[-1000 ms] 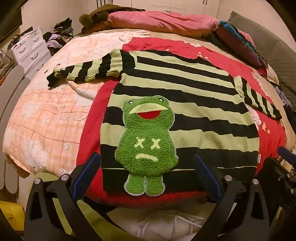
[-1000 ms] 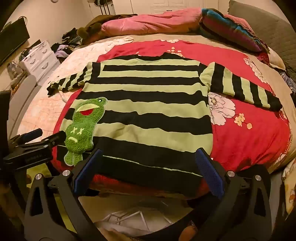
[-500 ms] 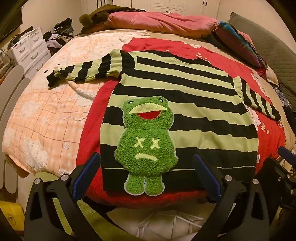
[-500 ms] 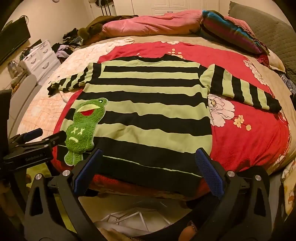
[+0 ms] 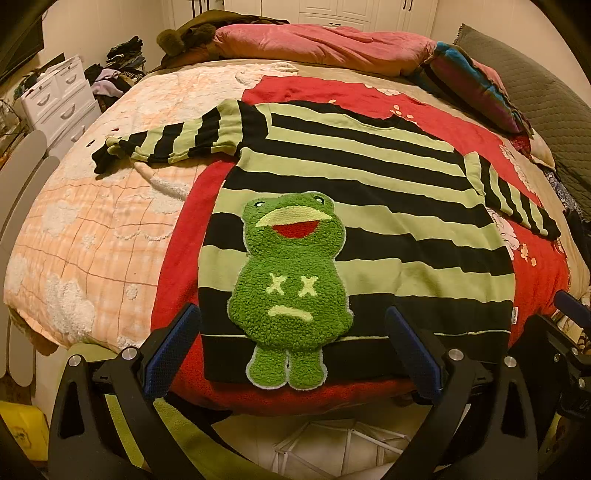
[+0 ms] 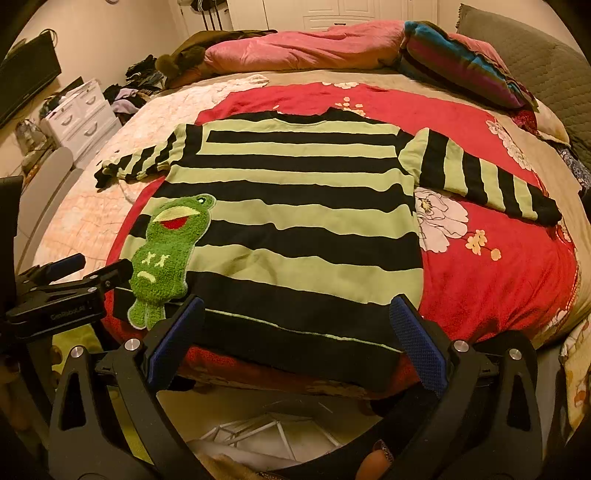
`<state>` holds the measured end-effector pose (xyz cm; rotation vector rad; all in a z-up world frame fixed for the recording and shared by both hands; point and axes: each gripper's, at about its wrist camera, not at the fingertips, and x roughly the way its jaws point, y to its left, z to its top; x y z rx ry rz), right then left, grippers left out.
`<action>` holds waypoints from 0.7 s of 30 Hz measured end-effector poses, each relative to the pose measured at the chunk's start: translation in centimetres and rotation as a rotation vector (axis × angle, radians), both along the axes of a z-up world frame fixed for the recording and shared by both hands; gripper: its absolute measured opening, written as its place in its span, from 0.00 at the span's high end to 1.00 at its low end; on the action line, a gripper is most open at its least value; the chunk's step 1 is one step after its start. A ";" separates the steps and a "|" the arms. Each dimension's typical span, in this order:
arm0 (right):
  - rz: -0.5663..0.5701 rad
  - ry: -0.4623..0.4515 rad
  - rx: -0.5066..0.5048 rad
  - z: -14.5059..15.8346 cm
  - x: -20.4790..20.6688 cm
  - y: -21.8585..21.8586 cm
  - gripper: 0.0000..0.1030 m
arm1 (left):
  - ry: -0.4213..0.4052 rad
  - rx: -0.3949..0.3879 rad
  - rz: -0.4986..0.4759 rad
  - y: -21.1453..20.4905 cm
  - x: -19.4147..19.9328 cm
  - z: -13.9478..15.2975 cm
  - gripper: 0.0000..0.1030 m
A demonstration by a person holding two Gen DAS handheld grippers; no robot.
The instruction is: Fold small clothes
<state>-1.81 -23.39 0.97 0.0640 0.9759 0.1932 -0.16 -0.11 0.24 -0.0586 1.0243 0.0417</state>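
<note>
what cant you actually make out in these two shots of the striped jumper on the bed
- Black-and-green striped jumper: its bottom hem corners, both views, hidden behind the open blue-padded left tongs and right tongs.
- Small white side label: left wrist view, text too small.
- Dark pile of clothes beside the white drawers: items too small to tell apart.

Warm lamplight fills a bedroom: a bed (image 5: 92, 236) with red floral blanket (image 6: 498, 266) and pink pillow (image 5: 325, 44) lies ahead; white drawers (image 5: 59, 99) stand far left, white closet doors (image 6: 325, 14) behind.
</note>
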 end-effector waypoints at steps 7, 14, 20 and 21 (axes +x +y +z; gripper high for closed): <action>-0.004 0.003 -0.003 0.0 0.0 0.0 0.08 | -0.001 0.001 0.000 0.0 0.0 0.0 0.04; -0.002 0.003 -0.004 -0.1 -0.1 0.0 0.08 | -0.004 0.003 -0.001 -0.2 0.0 0.1 0.04; -0.003 0.002 -0.005 -0.1 0.0 0.1 0.08 | -0.007 0.002 -0.003 -0.4 0.0 0.1 0.04; -0.003 0.001 -0.004 -0.1 0.0 0.0 0.08 | -0.007 0.002 -0.005 -0.4 0.0 0.1 0.04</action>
